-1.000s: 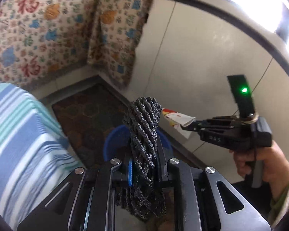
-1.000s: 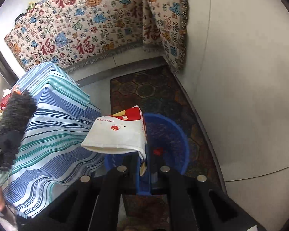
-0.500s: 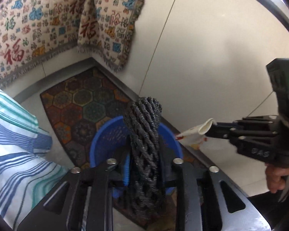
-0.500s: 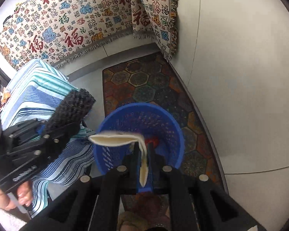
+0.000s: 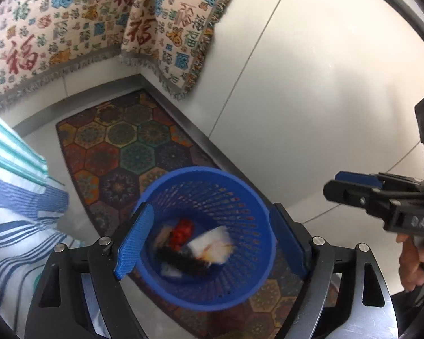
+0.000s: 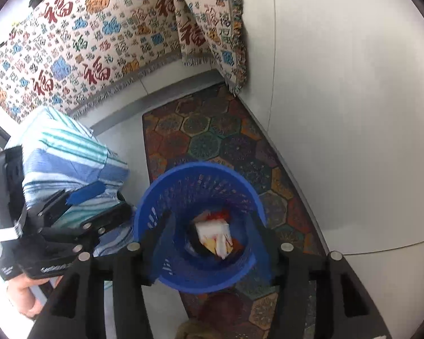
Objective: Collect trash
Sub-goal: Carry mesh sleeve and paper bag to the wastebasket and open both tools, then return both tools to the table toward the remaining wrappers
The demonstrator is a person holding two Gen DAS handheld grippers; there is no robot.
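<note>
A blue plastic basket [image 5: 200, 169] stands on the rug, right below both grippers. In it lie a white and red paper wrapper [image 5: 212, 244], a black mesh scrubber [image 5: 181, 260] and a red scrap [image 5: 181, 231]. My left gripper [image 5: 210, 207] hangs over the basket with its jaws opening, blue pads wide apart and nothing between them. My right gripper [image 6: 212, 217] is above the same basket [image 6: 200, 165], jaws opening and empty; the wrapper [image 6: 214, 234] lies beneath it. Each gripper shows in the other view: the right one [image 5: 332, 185] and the left one [image 6: 114, 199].
A dark rug with coloured hexagons [image 5: 132, 147] lies under the basket along a white panelled wall [image 5: 311, 84]. A blue and white striped cloth [image 6: 70, 155] covers something on the left. A fringed throw with red characters [image 5: 70, 28] hangs behind. A hand [image 5: 410, 262] holds the right gripper.
Both grippers opened over the basket. The black mesh scrubber left my left gripper and the wrapper left my right; both now lie in the basket. The left gripper sank closer to it.
</note>
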